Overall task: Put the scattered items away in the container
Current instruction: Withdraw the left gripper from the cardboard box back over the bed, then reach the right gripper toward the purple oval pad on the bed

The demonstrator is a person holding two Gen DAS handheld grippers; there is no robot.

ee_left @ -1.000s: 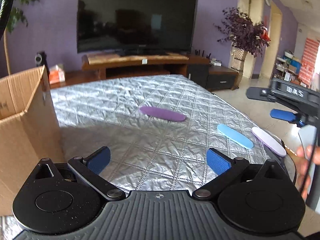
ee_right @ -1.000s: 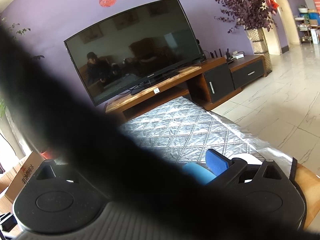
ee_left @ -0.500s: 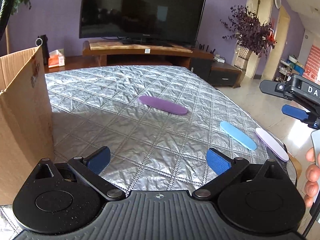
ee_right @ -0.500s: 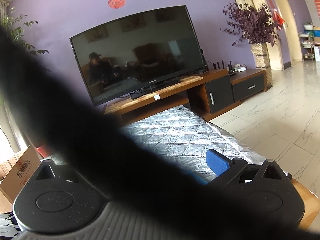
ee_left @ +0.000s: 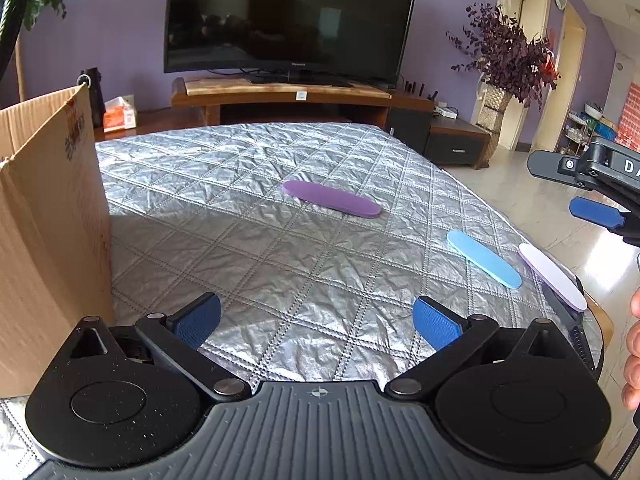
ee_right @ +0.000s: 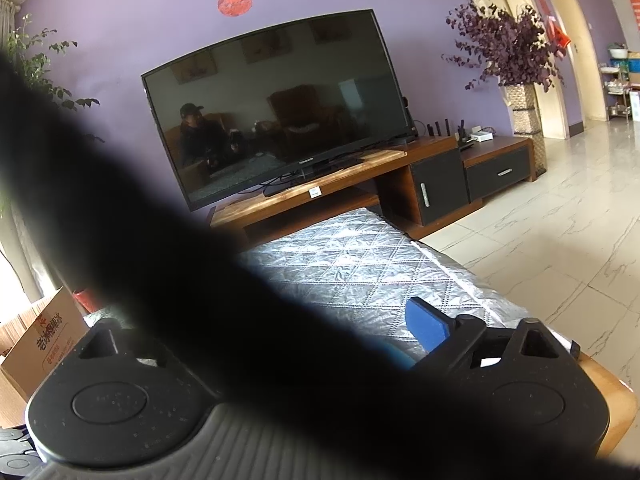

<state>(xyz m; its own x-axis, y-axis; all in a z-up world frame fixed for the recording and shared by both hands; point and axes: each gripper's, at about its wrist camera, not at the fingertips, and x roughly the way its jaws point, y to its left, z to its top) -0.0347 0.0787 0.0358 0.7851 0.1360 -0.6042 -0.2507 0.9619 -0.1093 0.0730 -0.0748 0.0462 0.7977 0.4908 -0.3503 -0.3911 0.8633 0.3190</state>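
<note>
Hovering low over the near edge of the silver quilted cover (ee_left: 280, 248), the left gripper (ee_left: 316, 320) has its blue pads spread wide with nothing between them, only bare quilting showing in the gap. The cardboard box (ee_left: 48, 220) stands on the cover just to the left of this gripper, its open top flap rising above the near corner.

Beyond the left gripper and to its right, two flat oval strips lie side by side near the right edge of the cover: a light blue strip (ee_left: 484, 258), and just beside it, nearer the edge, a pale lilac strip (ee_left: 554, 276). Farther out from the box, about mid-cover, a darker purple strip (ee_left: 332, 199) lies alone, well apart from the other two.

The right gripper (ee_left: 596, 212) hangs above the floor past the right edge of the cover, beyond the pale lilac strip; its jaws are closing, and no thing can be seen between them. In its own camera a dark blurred band hides one finger, leaving one blue pad (ee_right: 426, 330) in sight, so the gap cannot be judged there. Fingers of a hand (ee_left: 634, 356) show at the right border.

Past the far end of the cover stand a wooden cabinet (ee_left: 280, 96) with a dark television (ee_left: 288, 20) on it.
</note>
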